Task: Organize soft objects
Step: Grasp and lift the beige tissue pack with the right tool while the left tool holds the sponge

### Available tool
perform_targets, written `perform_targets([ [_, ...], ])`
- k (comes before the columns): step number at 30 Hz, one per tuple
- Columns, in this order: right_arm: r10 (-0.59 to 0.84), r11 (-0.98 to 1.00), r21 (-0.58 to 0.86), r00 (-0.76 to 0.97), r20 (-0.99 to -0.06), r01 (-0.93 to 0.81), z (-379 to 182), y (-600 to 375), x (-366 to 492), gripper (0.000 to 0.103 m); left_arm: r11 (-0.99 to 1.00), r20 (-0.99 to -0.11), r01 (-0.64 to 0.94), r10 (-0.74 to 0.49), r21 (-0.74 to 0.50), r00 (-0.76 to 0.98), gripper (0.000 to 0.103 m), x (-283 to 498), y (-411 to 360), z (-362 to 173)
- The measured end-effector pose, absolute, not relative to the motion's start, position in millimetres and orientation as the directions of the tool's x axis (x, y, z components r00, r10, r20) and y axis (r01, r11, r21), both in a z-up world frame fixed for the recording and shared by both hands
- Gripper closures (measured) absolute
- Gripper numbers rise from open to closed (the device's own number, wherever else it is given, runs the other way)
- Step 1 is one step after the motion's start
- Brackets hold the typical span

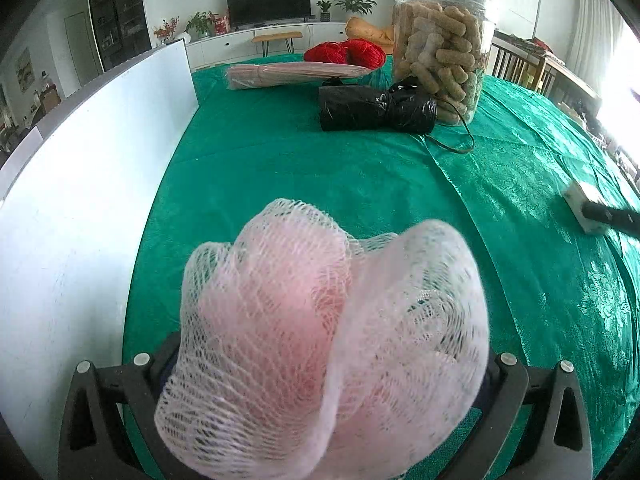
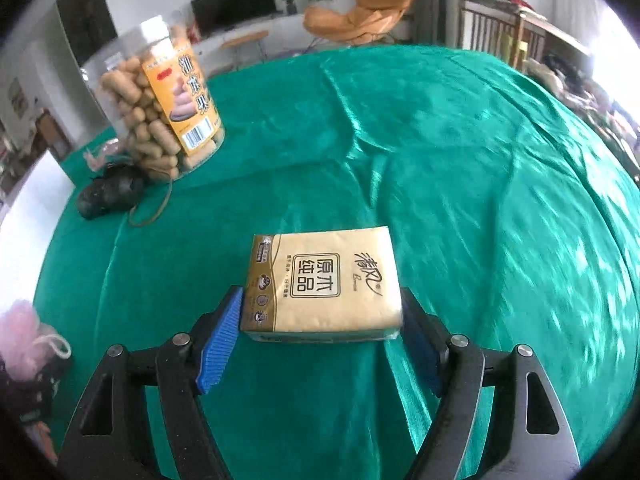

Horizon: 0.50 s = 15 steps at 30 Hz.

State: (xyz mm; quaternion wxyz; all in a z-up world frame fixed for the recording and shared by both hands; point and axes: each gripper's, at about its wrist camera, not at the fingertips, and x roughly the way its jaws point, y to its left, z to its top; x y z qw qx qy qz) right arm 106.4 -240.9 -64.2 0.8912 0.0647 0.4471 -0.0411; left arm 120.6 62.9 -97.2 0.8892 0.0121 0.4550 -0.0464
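Observation:
A pink mesh bath sponge fills the left wrist view, bulging up between the fingers of my left gripper, which is shut on it; the sponge hides the fingertips. From the right wrist view the same sponge shows at the left edge with its white cord loop. A beige tissue pack sits squarely between the blue pads of my right gripper, which press on both its short sides above the green tablecloth. That pack also shows at the right edge of the left wrist view.
A white board stands along the table's left side. At the back are a clear jar of snack sticks, a black plastic roll, red yarn and a bundle of thin pink sticks.

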Motion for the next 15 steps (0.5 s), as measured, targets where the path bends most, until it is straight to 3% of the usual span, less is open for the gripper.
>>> perform_targets([
  [11, -0.052, 0.996, 0.009, 0.621, -0.782, 0.094, -78, -223, 102, 0.023, 0.995, -0.810, 0.093, -0.071, -0.020, 0.582, 0.000, 121, 63, -97],
  [15, -0.085, 0.996, -0.050, 0.602, -0.794, 0.075, -80, -215, 100, 0.018, 0.995, -0.810, 0.093, -0.071, -0.020, 0.582, 0.000, 121, 63, -97],
])
